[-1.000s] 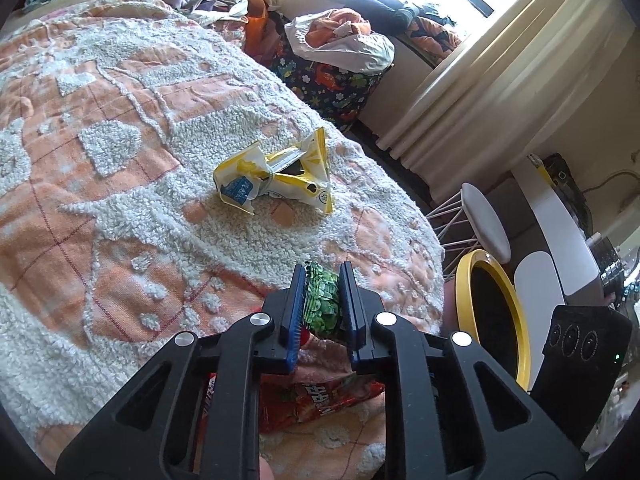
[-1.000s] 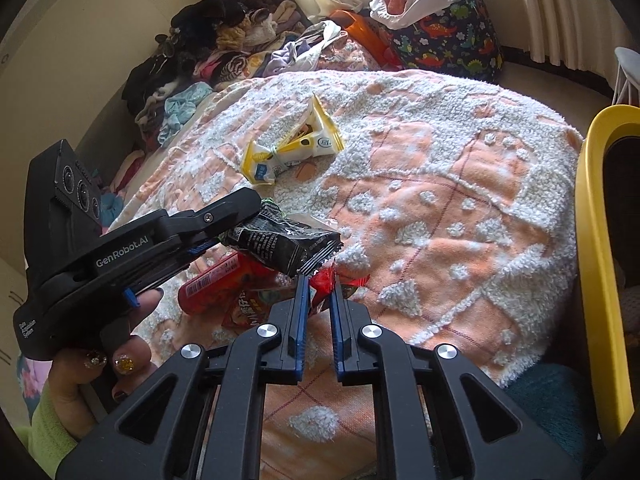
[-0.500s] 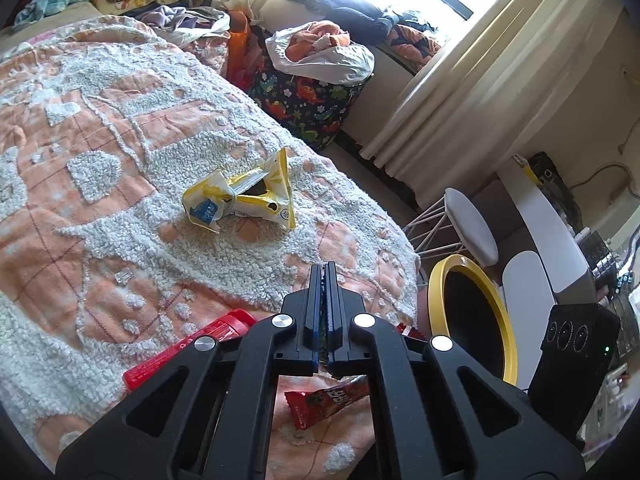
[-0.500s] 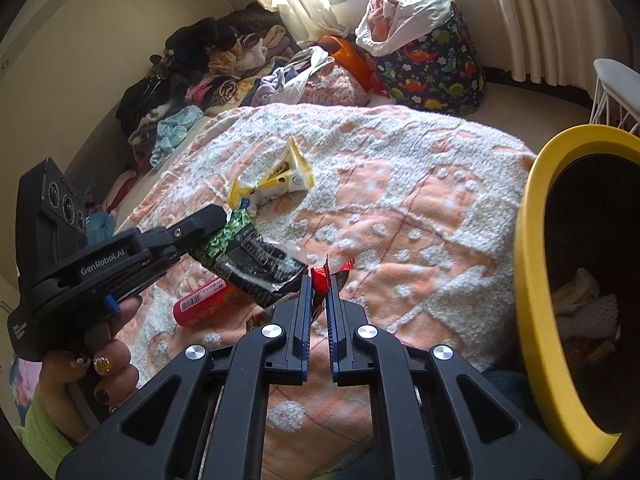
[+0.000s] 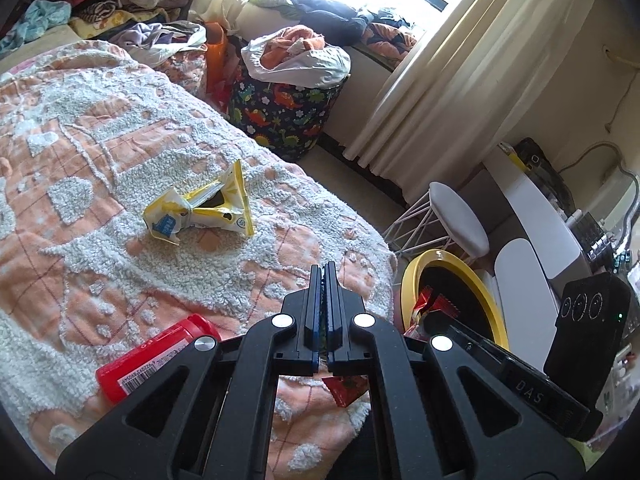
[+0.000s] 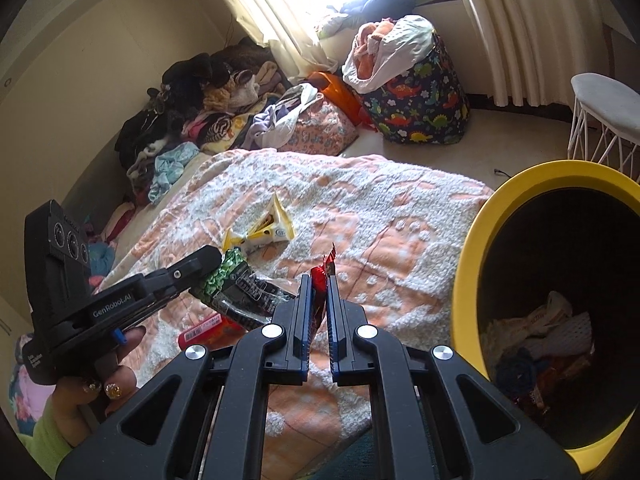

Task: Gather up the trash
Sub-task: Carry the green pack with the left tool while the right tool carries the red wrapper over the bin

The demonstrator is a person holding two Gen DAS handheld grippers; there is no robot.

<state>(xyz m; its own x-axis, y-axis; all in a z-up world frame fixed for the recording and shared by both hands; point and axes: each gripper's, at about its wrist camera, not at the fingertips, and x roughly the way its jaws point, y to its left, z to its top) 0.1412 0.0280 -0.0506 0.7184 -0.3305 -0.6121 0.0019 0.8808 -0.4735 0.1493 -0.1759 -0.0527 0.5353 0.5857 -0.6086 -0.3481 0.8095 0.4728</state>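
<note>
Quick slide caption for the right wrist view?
Right gripper clamps red wrapper beside yellow bin; left gripper holds green wrapper.

**A lived-in bedroom at home**

A bed [image 5: 100,184] under a tufted orange-and-white blanket fills most of both views. Loose clothes [image 6: 200,112] are heaped along the wall behind it, and a dinosaur-print laundry bag [image 6: 420,108] (stuffed past its brim) stands on the floor below a sunlit window with cream curtains [image 5: 460,80]. A small white stool [image 5: 460,220] and a yellow-rimmed bin [image 6: 476,248] stand beside the bed.
</note>
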